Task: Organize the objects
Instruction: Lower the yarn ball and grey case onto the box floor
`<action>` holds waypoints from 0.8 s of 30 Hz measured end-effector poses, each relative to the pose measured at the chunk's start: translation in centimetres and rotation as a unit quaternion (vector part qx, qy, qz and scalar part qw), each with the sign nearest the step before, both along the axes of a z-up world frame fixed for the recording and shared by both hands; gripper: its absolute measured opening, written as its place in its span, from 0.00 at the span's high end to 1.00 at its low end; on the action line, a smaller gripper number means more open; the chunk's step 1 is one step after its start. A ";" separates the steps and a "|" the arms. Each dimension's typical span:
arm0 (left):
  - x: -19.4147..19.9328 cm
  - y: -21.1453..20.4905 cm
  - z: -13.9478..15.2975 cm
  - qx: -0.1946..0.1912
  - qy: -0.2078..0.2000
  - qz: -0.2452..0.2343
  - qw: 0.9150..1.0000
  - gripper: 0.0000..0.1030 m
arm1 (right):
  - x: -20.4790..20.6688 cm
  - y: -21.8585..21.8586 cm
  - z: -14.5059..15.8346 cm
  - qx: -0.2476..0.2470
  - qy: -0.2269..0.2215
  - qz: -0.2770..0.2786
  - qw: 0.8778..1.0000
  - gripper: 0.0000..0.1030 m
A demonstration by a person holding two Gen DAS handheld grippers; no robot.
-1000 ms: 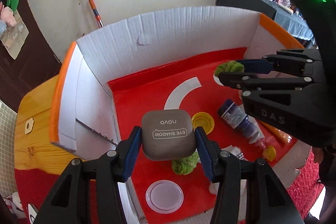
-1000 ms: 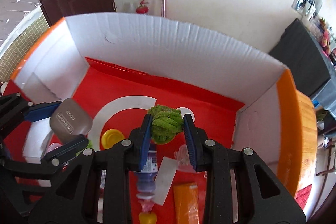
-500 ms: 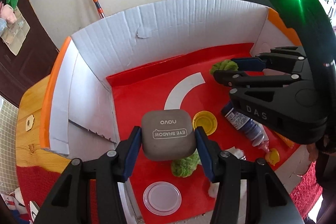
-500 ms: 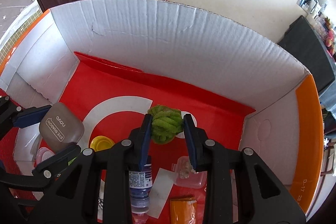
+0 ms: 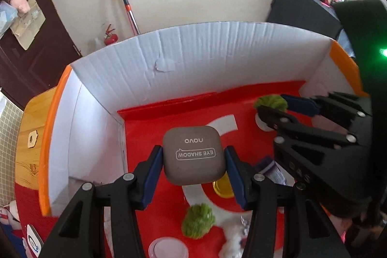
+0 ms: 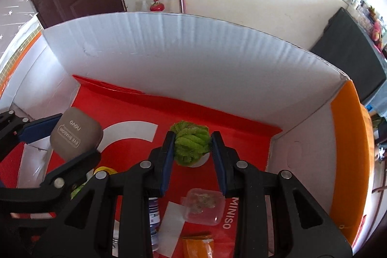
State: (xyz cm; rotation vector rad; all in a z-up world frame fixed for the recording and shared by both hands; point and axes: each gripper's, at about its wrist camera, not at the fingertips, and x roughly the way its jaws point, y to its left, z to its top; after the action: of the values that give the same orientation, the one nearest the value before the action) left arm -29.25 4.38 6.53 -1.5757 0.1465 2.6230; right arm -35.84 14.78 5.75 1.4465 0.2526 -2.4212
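My left gripper [image 5: 192,169] is shut on a taupe eye shadow case [image 5: 193,155] and holds it above the red floor of a cardboard box [image 5: 193,69]. The case also shows in the right wrist view [image 6: 76,136]. My right gripper [image 6: 192,154] is shut on a green fuzzy ball [image 6: 191,143], held over the box floor toward the back right. The ball also shows in the left wrist view [image 5: 271,102].
On the box floor lie a second green fuzzy ball [image 5: 198,221], a yellow cap [image 5: 223,187], a clear round lid [image 5: 168,248], a purple bottle [image 6: 153,212], a clear plastic tub [image 6: 202,206] and an orange packet [image 6: 197,247]. White box walls [image 6: 193,59] rise on three sides.
Both grippers have moved forward, deeper into the box toward its back wall, each still holding its object. The floor items now sit nearer the frames' bottom edges.
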 end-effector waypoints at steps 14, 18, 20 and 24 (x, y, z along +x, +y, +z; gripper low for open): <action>-1.0 -1.2 -2.5 0.044 -0.036 0.048 0.997 0.48 | 1.2 -0.8 0.0 0.041 -0.009 -0.001 0.999 0.72; -0.9 -1.1 -2.5 0.046 -0.034 0.051 0.997 0.48 | 1.4 -0.7 -0.2 0.045 -0.018 -0.001 0.999 0.72; -0.8 -1.1 -2.5 0.046 -0.034 0.052 0.997 0.48 | 1.5 -0.8 -0.2 0.048 -0.018 -0.001 0.999 0.72; -0.8 0.0 -2.4 0.041 -0.032 0.049 0.997 0.48 | 1.9 -0.8 -0.3 0.056 -0.022 0.000 0.998 0.72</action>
State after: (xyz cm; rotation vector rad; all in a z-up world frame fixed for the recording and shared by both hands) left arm -30.03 4.43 4.09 -1.6772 -0.0424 2.6105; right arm -33.92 13.97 5.42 1.5439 0.3832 -2.4068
